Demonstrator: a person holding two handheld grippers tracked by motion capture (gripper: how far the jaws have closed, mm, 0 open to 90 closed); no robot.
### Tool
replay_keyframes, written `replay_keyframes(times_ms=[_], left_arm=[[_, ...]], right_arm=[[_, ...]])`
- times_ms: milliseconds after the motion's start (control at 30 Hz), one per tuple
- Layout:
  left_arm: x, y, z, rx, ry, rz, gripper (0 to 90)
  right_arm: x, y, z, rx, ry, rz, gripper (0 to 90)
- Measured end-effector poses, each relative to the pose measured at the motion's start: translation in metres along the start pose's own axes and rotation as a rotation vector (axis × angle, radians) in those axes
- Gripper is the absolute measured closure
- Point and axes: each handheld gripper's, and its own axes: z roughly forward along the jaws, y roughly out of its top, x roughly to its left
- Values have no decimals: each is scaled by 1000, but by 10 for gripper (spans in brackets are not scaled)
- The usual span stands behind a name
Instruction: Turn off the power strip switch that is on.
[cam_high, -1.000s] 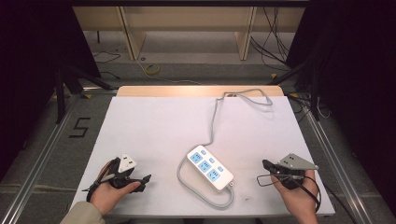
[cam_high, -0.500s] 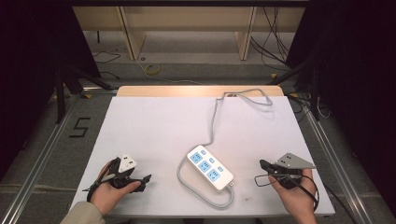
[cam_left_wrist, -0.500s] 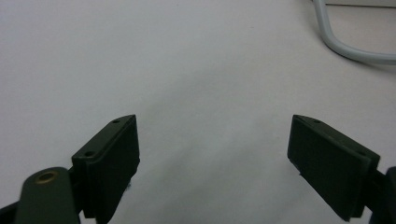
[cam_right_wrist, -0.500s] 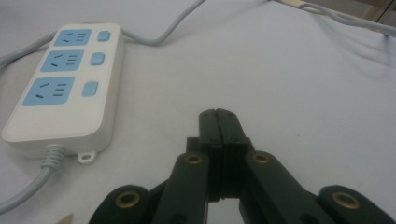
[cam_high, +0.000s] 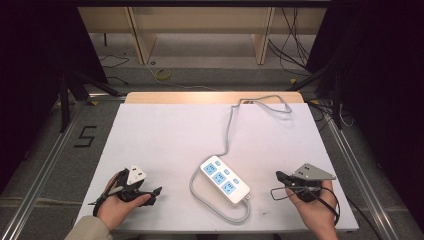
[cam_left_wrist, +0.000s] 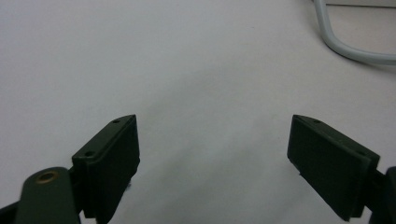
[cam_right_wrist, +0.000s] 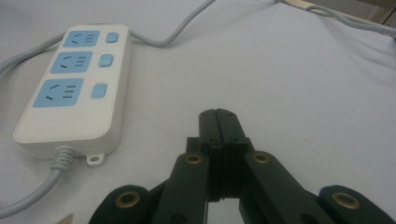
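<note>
Two grippers, and neither one has anything in it, so you're basically at the starting line. Your left gripper (cam_left_wrist: 212, 154) has its jaws spread wide apart over bare table, gripping nothing, with just a loop of the grey cord (cam_left_wrist: 348, 44) passing at the far top corner of its view. Your right gripper (cam_right_wrist: 218, 122) has its jaws pressed flat together, also with nothing between them, and it's pointed toward the power strip (cam_right_wrist: 72, 88), which sits off to one side of it and a bit apart.

From the high view, the power strip (cam_high: 225, 179) lies flat, sockets up, near your edge of the white table (cam_high: 165, 135), between your two hands and closer to the right one (cam_high: 311, 204). My read: nothing has been touched yet. If the job is the three little switches (cam_right_wrist: 105, 60) next to the blue sockets, the closed right jaws look like a decent poking tip, but that's a guess.

As for obstacles, there's not much. The cord curls around the near end of the strip and then runs off toward the far edge, so watch you don't snag it coming in from the left (cam_high: 125, 192). Beyond that it's just shelving legs and loose cables on the floor, well apart.
</note>
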Motion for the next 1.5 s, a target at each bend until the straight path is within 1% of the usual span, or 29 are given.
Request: replay_keyframes(times_ms=[400,467,800,1067,1167,1500], left_arm=[[0,0,0,0,1,3,166],[0,0,0,0,0,1,166],[0,0,0,-1,-1,0,166],[0,0,1,-1,0,-1,166],[0,0,1,-3,0,-4,166],[0,0,1,0,-1,-1,167]], right_arm=[[3,5,3,6,14,-17,900],[4,5,4,11,15,-13,900],[6,9,6,24,26,-27,900],[8,12,8,26,37,-23,900],[8,13,9,27,40,-31,900],[10,17,12,36,52,-37,900]])
